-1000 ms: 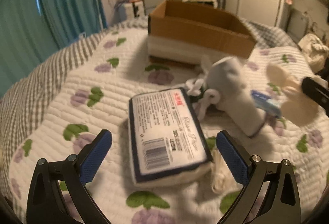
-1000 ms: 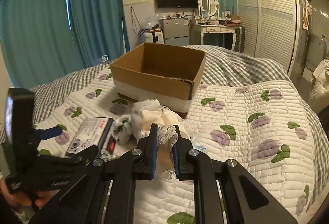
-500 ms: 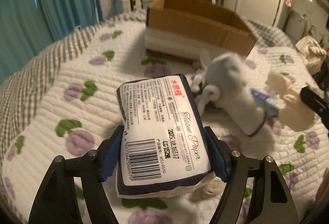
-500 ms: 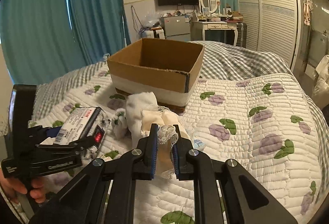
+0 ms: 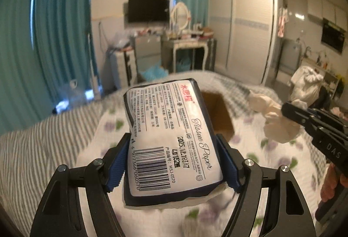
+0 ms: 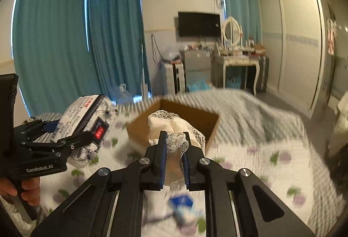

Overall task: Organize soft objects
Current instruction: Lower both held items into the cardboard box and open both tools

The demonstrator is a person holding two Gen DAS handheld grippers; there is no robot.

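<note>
Labels first, since my left cam is basically filled with one. The left gripper (image 5: 174,161) is clenched on a tissue pack (image 5: 169,139), blue pads squeezing both long sides, and the pack is up in the air above the bed. I can read "Tissue Paper" in script, red Chinese characters at the top, a date "2025.12.18", "MSJ-0570" and a barcode starting 6 977366. From the right cam, the left tool's body reads "GenRobot.AI", and there's a small red display lit on its side. The other tool shows "DAS" on its arm in the left cam.

The right gripper (image 6: 174,158) is clamped on a cream lace-trimmed cloth (image 6: 176,128), which bunches up over the fingers and hangs lifted in front of the cardboard box (image 6: 208,126).

The box sits open on the quilt (image 6: 271,161), white with purple flowers and green leaves. In the left cam the pack hides most of the box; only its brown inside (image 5: 219,115) shows past the right edge. A blue-and-white packet (image 6: 182,204), blurry, lies on the quilt under the right tool.

Room-wise: open quilt to the right of the box. Behind it are teal curtains (image 6: 54,41), a TV (image 6: 199,24) and a dressing table (image 6: 237,63).
</note>
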